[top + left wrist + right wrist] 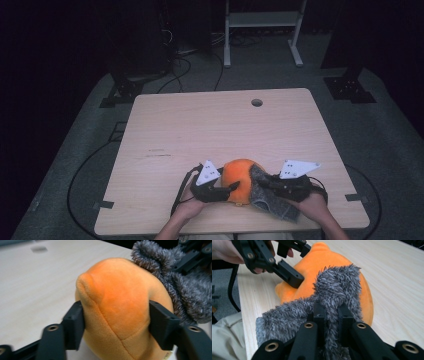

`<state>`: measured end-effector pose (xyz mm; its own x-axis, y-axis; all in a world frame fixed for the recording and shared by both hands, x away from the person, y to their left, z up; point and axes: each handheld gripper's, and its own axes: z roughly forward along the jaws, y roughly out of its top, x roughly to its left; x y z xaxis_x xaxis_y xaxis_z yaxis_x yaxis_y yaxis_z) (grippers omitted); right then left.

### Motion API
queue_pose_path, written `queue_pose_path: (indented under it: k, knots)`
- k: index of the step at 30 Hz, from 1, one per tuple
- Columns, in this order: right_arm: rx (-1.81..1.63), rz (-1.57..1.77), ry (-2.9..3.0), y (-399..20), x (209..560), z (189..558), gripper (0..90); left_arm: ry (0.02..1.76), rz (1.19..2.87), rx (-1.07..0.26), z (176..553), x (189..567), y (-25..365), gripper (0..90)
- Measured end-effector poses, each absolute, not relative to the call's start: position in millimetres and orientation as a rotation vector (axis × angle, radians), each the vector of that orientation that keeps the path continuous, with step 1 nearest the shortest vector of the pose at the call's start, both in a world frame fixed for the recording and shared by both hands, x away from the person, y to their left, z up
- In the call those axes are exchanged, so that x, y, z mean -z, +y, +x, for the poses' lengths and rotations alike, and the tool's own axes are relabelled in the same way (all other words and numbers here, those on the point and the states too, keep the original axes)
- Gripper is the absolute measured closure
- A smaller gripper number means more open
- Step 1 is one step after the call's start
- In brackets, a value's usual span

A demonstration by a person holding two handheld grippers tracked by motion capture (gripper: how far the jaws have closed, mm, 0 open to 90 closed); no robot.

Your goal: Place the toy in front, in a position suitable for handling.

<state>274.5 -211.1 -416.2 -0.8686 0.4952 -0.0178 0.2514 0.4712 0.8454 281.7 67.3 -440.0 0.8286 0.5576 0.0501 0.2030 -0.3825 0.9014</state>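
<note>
Grippers working near table edge: left gripper is squeezing orange plush, right gripper is pinching grey fuzzy cloth tight.

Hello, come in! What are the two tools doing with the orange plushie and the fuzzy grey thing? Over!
Left tool clamped on orange plush. Right tool pinching grey fuzzy cover draped over it. Nothing in the way.

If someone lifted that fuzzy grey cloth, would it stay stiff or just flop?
Probably flop: the grey cloth bunches where the right hand-held gripper pinches it and drapes over the orange plush toy. It looks light, being thin fleece. Its shaggy pile likely grips rather than slips.
</note>
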Motion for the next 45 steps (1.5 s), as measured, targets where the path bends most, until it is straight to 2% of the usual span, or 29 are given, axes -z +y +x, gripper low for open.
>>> queue_pose_path:
  k: [3, 7, 8, 9, 11, 13, 14, 17, 23, 29, 35, 39, 45]
  knots:
    - [-1.411, 0.614, 2.392, -210, 410, 270, 80.3, 0.451, 2.002, -0.534, 276, 436, 66, 40.0]
    - [-1.419, 0.603, 2.379, -200, 408, 271, 80.4, 0.403, 2.006, -0.521, 273, 438, 66, 36.0]
    - [-1.420, 0.598, 2.400, -197, 411, 272, 80.4, 0.432, 1.994, -0.485, 275, 439, 68, 23.6]
    - [-1.420, 0.598, 2.400, -197, 411, 272, 80.4, 0.479, 1.972, -0.435, 278, 439, 69, 23.6]
    - [-1.396, 0.551, 2.420, -192, 411, 267, 80.3, 0.580, 1.918, -0.318, 285, 438, 71, 13.7]
    - [-1.391, 0.545, 2.422, -191, 411, 266, 80.3, 0.603, 1.938, -0.301, 287, 439, 70, 15.6]
    - [-1.380, 0.556, 2.414, -193, 412, 267, 80.3, 0.589, 1.940, -0.330, 285, 440, 69, 25.8]
    - [-1.393, 0.637, 2.407, -206, 418, 276, 80.3, 0.583, 1.960, -0.368, 284, 444, 73, 30.5]
    - [-1.346, 0.784, 2.401, -232, 427, 287, 80.3, 0.592, 1.966, -0.348, 287, 448, 82, 31.2]
    - [-1.461, 0.705, 2.417, -219, 422, 280, 80.0, 0.607, 1.974, -0.330, 289, 452, 96, 27.7]
    - [-1.410, 0.793, 2.456, -232, 433, 291, 80.0, 0.586, 1.980, -0.338, 287, 453, 95, 28.0]
    - [-1.460, 0.814, 2.409, -236, 427, 290, 80.0, 0.597, 1.980, -0.322, 289, 455, 99, 27.9]
    - [-1.427, 0.777, 2.471, -230, 432, 289, 79.8, 0.583, 1.990, -0.323, 289, 455, 101, 26.8]
